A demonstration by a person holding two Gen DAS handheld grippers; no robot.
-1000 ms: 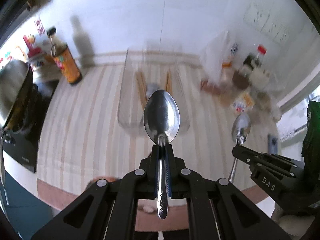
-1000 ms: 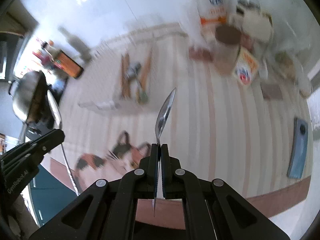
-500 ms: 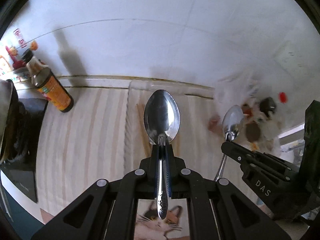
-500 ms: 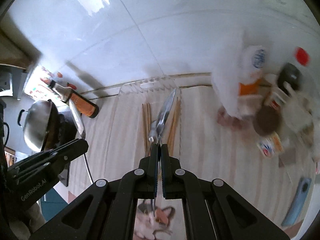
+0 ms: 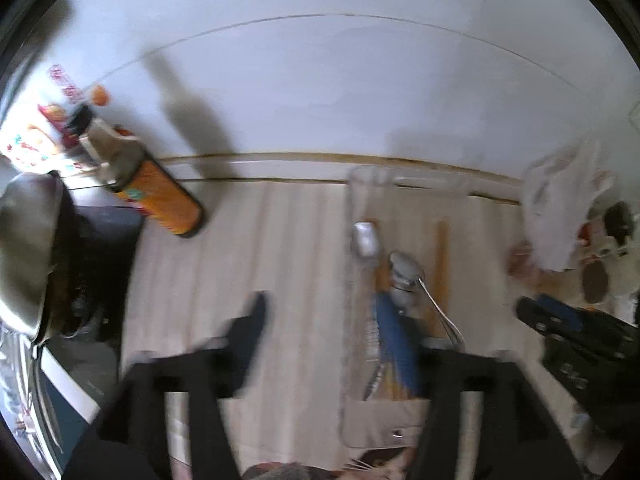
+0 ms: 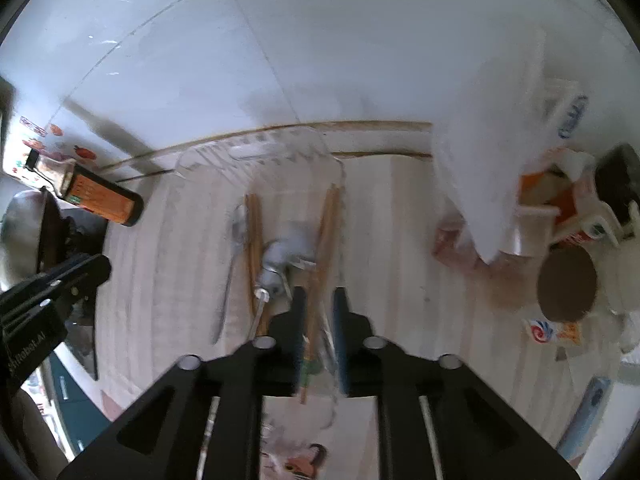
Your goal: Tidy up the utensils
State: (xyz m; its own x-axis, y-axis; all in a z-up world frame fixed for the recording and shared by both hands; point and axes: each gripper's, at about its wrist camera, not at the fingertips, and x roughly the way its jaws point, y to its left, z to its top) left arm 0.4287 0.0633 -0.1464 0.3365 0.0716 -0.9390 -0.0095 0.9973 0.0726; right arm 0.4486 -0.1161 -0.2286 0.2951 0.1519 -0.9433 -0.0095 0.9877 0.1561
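A clear plastic tray point(image 5: 348, 320) lies on the striped counter against the white wall. Inside it are wooden chopsticks point(image 6: 253, 232) and several metal spoons, one point(image 5: 365, 240) by the tray's left wall and one point(image 5: 405, 269) in the middle. My left gripper point(image 5: 320, 304) hangs over the tray's left wall, its jaws opening wide with nothing pressed between them. My right gripper point(image 6: 320, 296) is over the tray's right part, jaws opening. A blurred spoon point(image 6: 292, 240) lies just ahead of its fingertips, free of the pads.
An orange-labelled sauce bottle point(image 5: 160, 200) stands at the left, with a wok point(image 5: 24, 248) on a black stove beside it. At the right are a white plastic bag point(image 6: 492, 140), jars and packets point(image 6: 564, 284). A cat-print mat point(image 6: 296, 460) lies at the counter's front.
Both grippers moved forward over the tray and came down. Each was shut on a spoon; both have let go, and the spoons now lie in the tray.
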